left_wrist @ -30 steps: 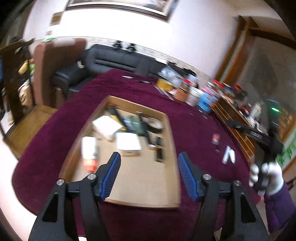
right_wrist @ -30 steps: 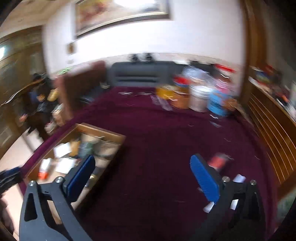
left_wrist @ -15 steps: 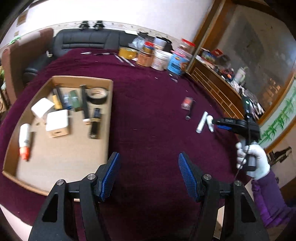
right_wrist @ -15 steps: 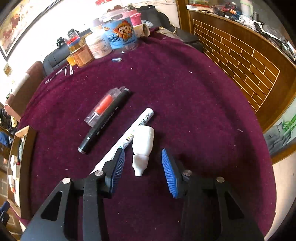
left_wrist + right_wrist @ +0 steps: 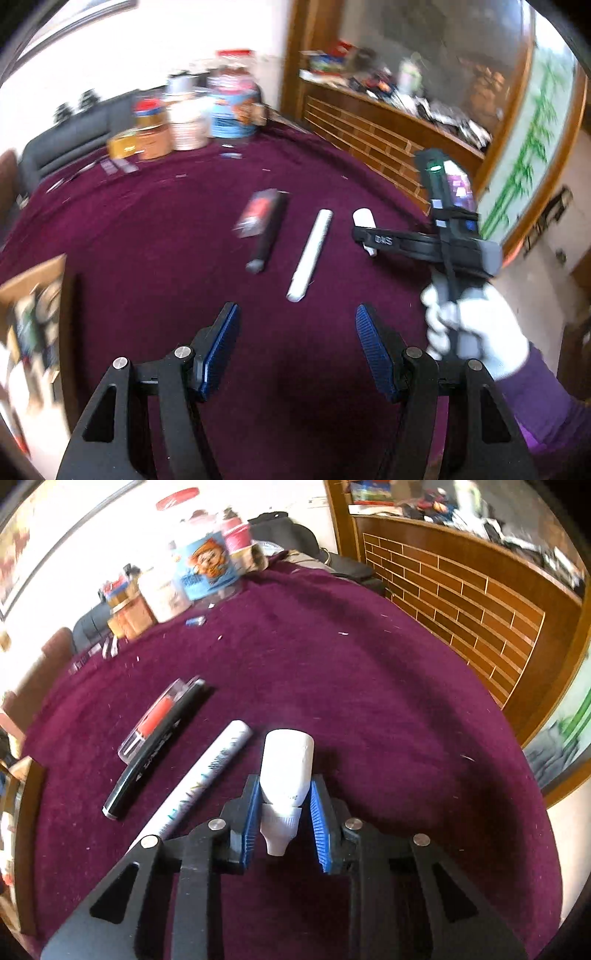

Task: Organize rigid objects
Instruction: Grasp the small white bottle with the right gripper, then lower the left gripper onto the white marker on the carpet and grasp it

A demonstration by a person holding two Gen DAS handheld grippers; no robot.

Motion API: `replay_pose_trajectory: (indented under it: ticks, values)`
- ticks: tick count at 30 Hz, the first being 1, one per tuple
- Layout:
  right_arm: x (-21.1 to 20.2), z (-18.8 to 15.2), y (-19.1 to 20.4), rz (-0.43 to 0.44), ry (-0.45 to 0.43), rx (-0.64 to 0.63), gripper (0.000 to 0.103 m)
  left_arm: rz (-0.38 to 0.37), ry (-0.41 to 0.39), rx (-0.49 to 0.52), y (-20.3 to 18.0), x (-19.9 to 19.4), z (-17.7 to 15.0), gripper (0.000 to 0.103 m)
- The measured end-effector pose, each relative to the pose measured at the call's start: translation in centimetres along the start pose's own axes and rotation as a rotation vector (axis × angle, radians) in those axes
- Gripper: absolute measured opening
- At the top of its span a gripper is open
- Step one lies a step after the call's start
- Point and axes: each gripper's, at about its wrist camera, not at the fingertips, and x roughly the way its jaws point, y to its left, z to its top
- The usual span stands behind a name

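Observation:
My right gripper (image 5: 283, 794) is shut on a small white bottle (image 5: 286, 771), its cap pointing back toward me, low over the purple cloth. The bottle (image 5: 364, 219) and the right gripper (image 5: 364, 236) also show in the left wrist view. Left of it lie a white marker (image 5: 199, 779) (image 5: 310, 254), a black marker (image 5: 155, 749) (image 5: 264, 240) and a clear case with a red item (image 5: 155, 716) (image 5: 255, 212). My left gripper (image 5: 297, 350) is open and empty, above the cloth short of the white marker.
A wooden tray (image 5: 33, 314) with several items sits at the left; its edge (image 5: 26, 812) shows in the right wrist view. Jars and tubs (image 5: 207, 114) (image 5: 199, 572) stand at the table's far side. A wooden slatted cabinet (image 5: 461, 609) borders the right.
My right gripper has closed on the white bottle. My left gripper has swung right, away from the tray, toward the markers.

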Motion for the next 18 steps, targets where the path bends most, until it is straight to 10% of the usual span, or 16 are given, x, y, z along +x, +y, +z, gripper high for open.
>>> replay_pose_trajectory:
  ticks: [9,15,18]
  values:
    - [0.0,0.2,-1.8,0.124,-0.008,0.088,0.024,-0.031,0.174,0.133,-3.5,11.5,4.7,0.031]
    - [0.0,0.0,-1.8,0.139,-0.005,0.081,0.024,0.006,0.157,0.149,-3.8,13.0,5.0,0.03]
    - [0.0,-0.1,-1.7,0.138,-0.005,0.079,0.024,0.006,0.177,0.156,-4.2,12.7,4.7,0.0]
